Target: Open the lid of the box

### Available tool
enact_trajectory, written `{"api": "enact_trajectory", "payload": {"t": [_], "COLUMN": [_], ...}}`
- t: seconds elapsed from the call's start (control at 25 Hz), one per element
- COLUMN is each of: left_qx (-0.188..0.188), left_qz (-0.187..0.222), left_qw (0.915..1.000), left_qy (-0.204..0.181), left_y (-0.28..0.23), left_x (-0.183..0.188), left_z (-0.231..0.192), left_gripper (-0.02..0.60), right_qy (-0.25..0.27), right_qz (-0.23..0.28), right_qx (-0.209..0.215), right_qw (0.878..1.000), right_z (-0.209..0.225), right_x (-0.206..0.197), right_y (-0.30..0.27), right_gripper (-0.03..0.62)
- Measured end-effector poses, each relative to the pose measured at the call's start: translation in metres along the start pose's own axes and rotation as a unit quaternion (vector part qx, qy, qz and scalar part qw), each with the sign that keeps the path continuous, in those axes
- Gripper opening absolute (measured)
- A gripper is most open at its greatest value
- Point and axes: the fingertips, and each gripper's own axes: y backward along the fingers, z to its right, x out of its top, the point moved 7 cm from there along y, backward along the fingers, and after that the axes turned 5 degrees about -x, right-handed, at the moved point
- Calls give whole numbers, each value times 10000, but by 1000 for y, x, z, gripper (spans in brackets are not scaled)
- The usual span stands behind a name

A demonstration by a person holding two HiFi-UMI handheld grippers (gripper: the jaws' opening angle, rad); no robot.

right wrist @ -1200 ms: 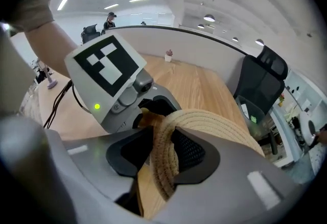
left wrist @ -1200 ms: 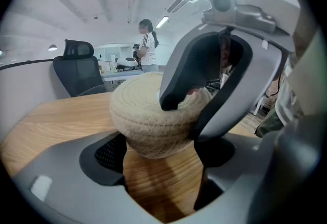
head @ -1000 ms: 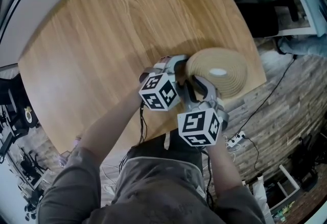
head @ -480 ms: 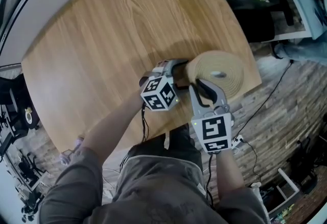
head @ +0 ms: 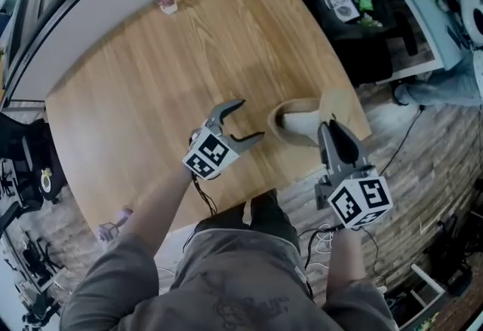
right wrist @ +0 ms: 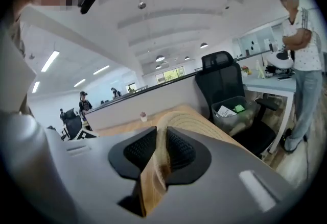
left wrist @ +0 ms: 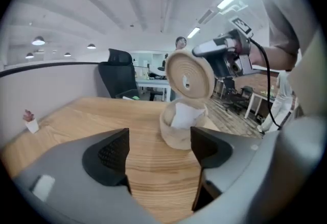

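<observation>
A round woven box (head: 290,128) stands uncovered near the table's right front edge, with something white inside it (left wrist: 185,115). Its flat woven lid (head: 333,105) is lifted off and stands on edge above the box's right side. My right gripper (head: 333,133) is shut on the lid's rim and its jaws are still closing; the lid (right wrist: 188,119) runs between the pads. My left gripper (head: 250,121) is just left of the box (left wrist: 177,133), not touching it. Nothing is between its jaws, which are closing a little.
The wooden table (head: 136,96) holds a small potted plant (head: 166,1) at its far edge. Past the right edge are a black office chair (right wrist: 220,77), a bin (head: 341,4) and a standing person (right wrist: 301,49). Cables lie on the floor.
The right gripper took the lid by its rim and lifted it off, tilting it upright. The left gripper let go of the box and drew back to the left.
</observation>
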Motion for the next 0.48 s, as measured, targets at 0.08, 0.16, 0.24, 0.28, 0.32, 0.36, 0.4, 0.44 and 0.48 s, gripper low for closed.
{"api": "enact_trajectory", "payload": {"t": [0.08,0.16,0.24,0.28,0.32,0.36,0.4,0.44,0.48], "left_qx": [271,551,872,1006,1112,1208,1314,1433,1556], "left_qz": [233,555,906,1007,1074,1139,1200,1246,1281], "left_qw": [9993,9967,9917,9895,9878,9860,9840,9818,9795], "left_qy": [134,235,265,237,195,150,103,59,36], "left_y": [22,46,70,80,90,99,108,116,124], "left_x": [15,33,55,65,75,85,96,105,114], "left_z": [-3,-4,-7,-7,-8,-8,-8,-8,-9], "left_gripper": [369,350,339,305,292,284,277,267,242], "right_qy": [-284,-464,-507,-487,-456,-421,-388,-357,-326], "right_qz": [231,448,638,731,827,926,1031,1137,1242], "right_qx": [16,100,220,281,341,401,464,531,604], "right_qw": [9993,9979,9964,9957,9949,9940,9928,9914,9899], "right_z": [5,2,-6,-12,-18,-24,-30,-36,-42], "right_x": [15,32,52,61,69,77,85,93,101], "right_y": [9,19,26,30,34,39,44,49,54], "right_gripper": [71,71,71,71,71,71,71,71,71]}}
